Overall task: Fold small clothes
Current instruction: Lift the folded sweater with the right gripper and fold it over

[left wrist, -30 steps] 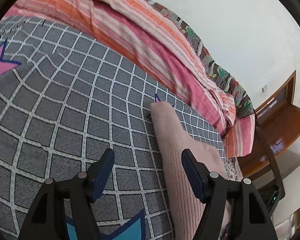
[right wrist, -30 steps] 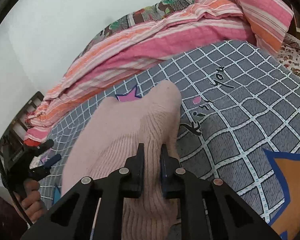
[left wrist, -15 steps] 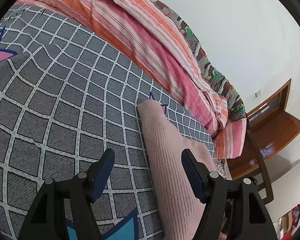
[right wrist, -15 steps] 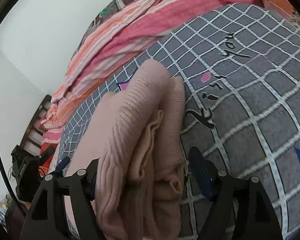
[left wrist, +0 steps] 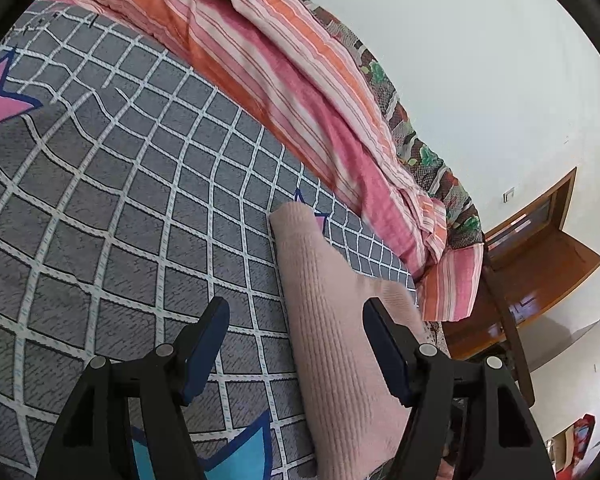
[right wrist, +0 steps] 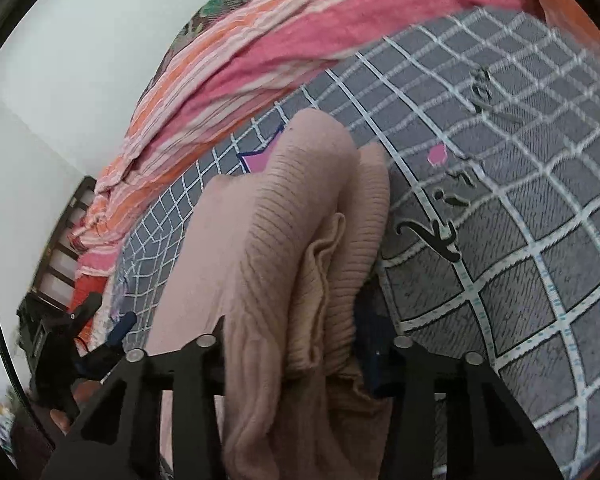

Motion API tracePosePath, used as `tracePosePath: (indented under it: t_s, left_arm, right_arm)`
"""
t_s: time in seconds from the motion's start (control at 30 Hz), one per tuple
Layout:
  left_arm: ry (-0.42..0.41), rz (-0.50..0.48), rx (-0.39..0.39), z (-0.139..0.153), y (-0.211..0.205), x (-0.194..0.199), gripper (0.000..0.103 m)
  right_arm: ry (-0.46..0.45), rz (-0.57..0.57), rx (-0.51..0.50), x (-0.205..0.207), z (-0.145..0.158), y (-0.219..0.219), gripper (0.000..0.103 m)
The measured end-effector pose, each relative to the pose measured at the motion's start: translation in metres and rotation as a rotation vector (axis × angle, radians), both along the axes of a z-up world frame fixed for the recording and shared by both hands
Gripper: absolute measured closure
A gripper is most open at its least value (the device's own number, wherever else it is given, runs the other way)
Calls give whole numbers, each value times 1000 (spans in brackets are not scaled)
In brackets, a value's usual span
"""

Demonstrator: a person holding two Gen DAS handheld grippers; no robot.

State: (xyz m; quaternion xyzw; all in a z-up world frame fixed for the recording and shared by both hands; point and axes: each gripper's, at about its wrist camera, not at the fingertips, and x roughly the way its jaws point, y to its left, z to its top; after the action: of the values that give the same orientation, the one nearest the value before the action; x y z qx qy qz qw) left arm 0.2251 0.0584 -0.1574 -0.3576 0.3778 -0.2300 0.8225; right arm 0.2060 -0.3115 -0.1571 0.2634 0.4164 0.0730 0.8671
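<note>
Pink knit garment (right wrist: 284, 264), pinched a second ago, now bulges between the right gripper's (right wrist: 296, 344) spread fingers.

Soft ribbed knit on the pink sweater (right wrist: 300, 240), matt and fuzzy, its folds bunched thick. Under it the grey checked bedsheet (left wrist: 120, 200) is flat woven cloth with a faint grainy print. The striped blanket (left wrist: 300, 92) looks like a thin, crumpled cotton weave. Left gripper (left wrist: 296, 344) is matt black plastic with small shiny metal screws and dark blue pads (left wrist: 208, 348). Glossy varnished wood on the door (left wrist: 548, 264), catching reflections.
</note>
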Motion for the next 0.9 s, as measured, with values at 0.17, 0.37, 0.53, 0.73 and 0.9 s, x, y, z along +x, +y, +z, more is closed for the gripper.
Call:
tracePosePath:
  t_s: [0.17,0.37,0.53,0.73,0.9]
  left_arm:
    - [-18,25,0,6,16,-6,36]
    - [-8,76,-38,8,46,-15,36]
    - [-34,123,40,15,57,-25,36]
    - [-38,147,8,16,75,-27,36]
    - [-35,154,17,16,81,-26,36]
  right_arm:
    - [-65,-15,-29,-8,39,30,64]
    - [-63,-29,-103,2,83,78,65]
    - [-59,-25,-150,20,105,121,65]
    - [-111,0,-15,30,119,149,66]
    - [-127,-11,332,33,76,121,65]
